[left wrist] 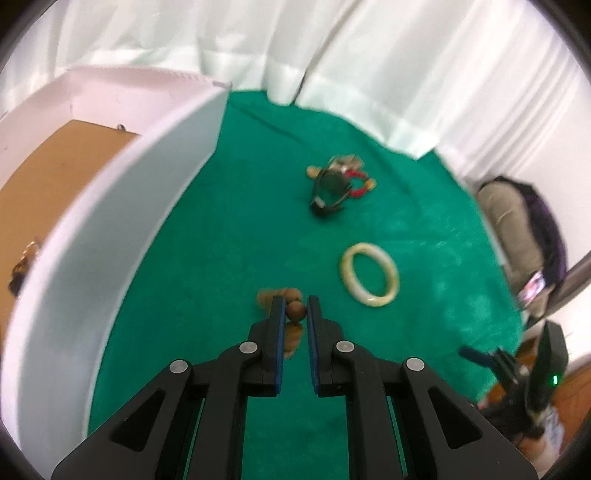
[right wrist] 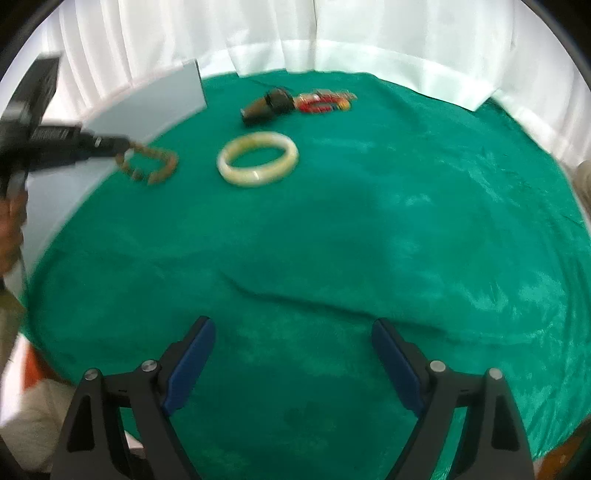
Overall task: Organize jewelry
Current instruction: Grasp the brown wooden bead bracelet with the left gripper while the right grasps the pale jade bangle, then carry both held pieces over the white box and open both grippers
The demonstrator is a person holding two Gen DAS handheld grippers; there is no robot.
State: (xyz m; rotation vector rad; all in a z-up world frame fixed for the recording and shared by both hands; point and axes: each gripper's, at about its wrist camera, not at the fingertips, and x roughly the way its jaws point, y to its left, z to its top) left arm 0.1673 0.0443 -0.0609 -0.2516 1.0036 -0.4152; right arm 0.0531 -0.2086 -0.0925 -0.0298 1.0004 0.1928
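Note:
My left gripper (left wrist: 295,308) is shut on a brown wooden bead bracelet (left wrist: 295,309), which hangs from its tips above the green cloth; it also shows in the right wrist view (right wrist: 149,164) held by the left gripper (right wrist: 122,146). A pale jade bangle (left wrist: 370,274) lies on the cloth to the right, also seen in the right wrist view (right wrist: 258,159). Farther back lies a pile of a dark watch and a red bracelet (left wrist: 338,182), also in the right wrist view (right wrist: 295,102). My right gripper (right wrist: 293,328) is open and empty above the near cloth.
A white box (left wrist: 110,206) with a brown floor (left wrist: 55,177) stands to the left of the cloth, with a small dark item (left wrist: 22,266) inside. White curtains (right wrist: 295,33) hang behind the table. The green cloth (right wrist: 332,240) has a crease.

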